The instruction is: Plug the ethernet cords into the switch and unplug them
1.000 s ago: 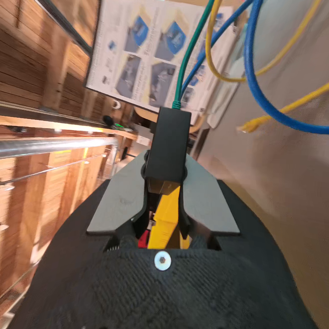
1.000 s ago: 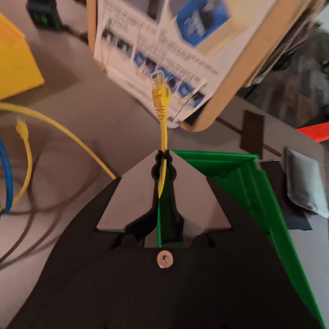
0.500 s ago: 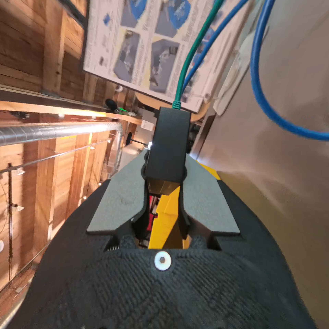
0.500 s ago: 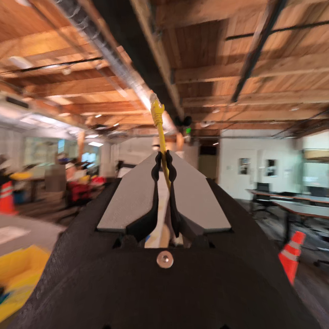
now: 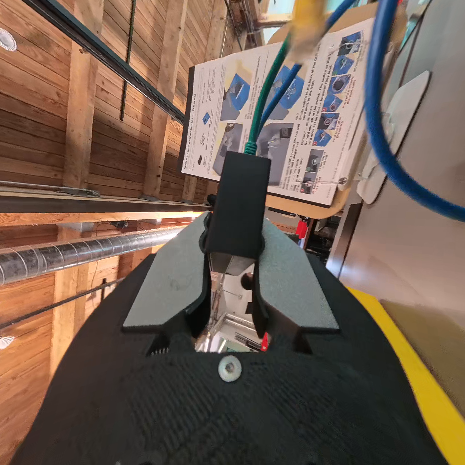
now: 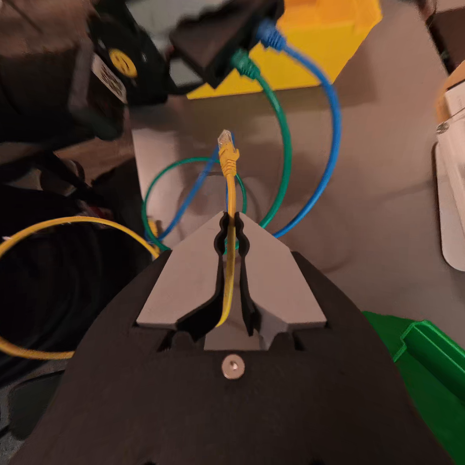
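Observation:
My left gripper (image 5: 232,239) is shut on a black switch (image 5: 239,201) and holds it up in the air, tilted. A green cord (image 5: 261,105) and a blue cord (image 5: 279,98) are plugged into its far end. My right gripper (image 6: 231,219) is shut on a yellow cord (image 6: 230,196), whose clear plug (image 6: 226,141) sticks out past the fingertips. In the right wrist view the switch (image 6: 221,42) shows at the top with the green cord (image 6: 281,125) and blue cord (image 6: 332,120) hanging from it in loops. A blurred yellow plug (image 5: 304,27) shows at the top of the left wrist view.
A yellow bin (image 6: 319,50) stands behind the switch on the grey table (image 6: 364,188). A green bin (image 6: 432,352) is at the lower right. An instruction sheet on a board (image 5: 289,130) stands at the table's edge. The left gripper's body (image 6: 113,63) shows upper left. Left tips to right tips: about 15 cm.
My right gripper has swung from pointing at the ceiling down toward the table and the switch, still holding the yellow cord. My left gripper has tilted with the switch; the yellow plug has come into its view.

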Motion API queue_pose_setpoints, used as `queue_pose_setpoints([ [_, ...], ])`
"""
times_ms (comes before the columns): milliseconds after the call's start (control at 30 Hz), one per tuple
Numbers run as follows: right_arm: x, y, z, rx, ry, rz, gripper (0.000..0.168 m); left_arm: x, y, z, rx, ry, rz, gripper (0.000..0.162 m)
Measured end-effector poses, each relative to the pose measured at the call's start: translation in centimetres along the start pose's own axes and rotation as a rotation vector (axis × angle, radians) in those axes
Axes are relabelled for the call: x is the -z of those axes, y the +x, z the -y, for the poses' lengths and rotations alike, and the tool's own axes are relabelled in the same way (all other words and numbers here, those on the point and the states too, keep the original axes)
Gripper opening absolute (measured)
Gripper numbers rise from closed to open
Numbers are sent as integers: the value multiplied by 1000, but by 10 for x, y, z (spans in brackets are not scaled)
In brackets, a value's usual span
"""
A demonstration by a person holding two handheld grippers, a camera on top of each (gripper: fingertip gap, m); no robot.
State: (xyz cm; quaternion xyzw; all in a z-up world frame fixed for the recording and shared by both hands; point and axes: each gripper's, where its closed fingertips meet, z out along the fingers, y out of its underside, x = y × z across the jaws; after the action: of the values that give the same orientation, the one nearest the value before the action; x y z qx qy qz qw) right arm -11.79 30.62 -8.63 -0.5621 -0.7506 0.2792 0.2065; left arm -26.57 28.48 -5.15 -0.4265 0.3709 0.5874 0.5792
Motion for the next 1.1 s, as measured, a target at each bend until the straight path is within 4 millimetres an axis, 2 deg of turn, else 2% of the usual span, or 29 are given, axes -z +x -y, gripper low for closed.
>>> queue_pose_setpoints([
  [67,-10,16,2,10,-6,-31,2,-14,-5,-1,-33,7,-26,31],
  [133,-6,29,13,8,39,-36,2,-27,-8,-4,-77,-1,-80,31],
  [233,24,49,36,61,136,-102,2,-40,-21,-3,-146,19,-80,31],
  [300,46,53,49,103,195,-115,2,-49,-28,-5,-139,9,-81,31],
  [367,54,49,51,92,205,-41,2,-55,-33,0,-115,17,-57,31],
  [467,39,32,33,3,158,164,1,-56,-26,15,-176,33,-24,32],
  [600,6,27,9,-130,114,266,2,-42,-16,44,-299,154,45,32],
  [667,0,24,7,-139,130,300,2,-35,-16,51,-332,215,65,31],
  [800,0,14,12,-104,153,383,2,-25,-13,57,-389,308,70,31],
  [867,-1,14,16,-101,157,410,2,-25,-10,57,-398,313,65,31],
  [933,-8,17,11,-101,139,406,2,-32,-2,48,-374,272,8,31],
  [1033,-33,12,-14,-80,52,395,2,-43,24,26,-344,166,-142,31],
  [1100,-52,5,-25,-29,36,365,2,-44,45,20,-335,148,-246,31],
])
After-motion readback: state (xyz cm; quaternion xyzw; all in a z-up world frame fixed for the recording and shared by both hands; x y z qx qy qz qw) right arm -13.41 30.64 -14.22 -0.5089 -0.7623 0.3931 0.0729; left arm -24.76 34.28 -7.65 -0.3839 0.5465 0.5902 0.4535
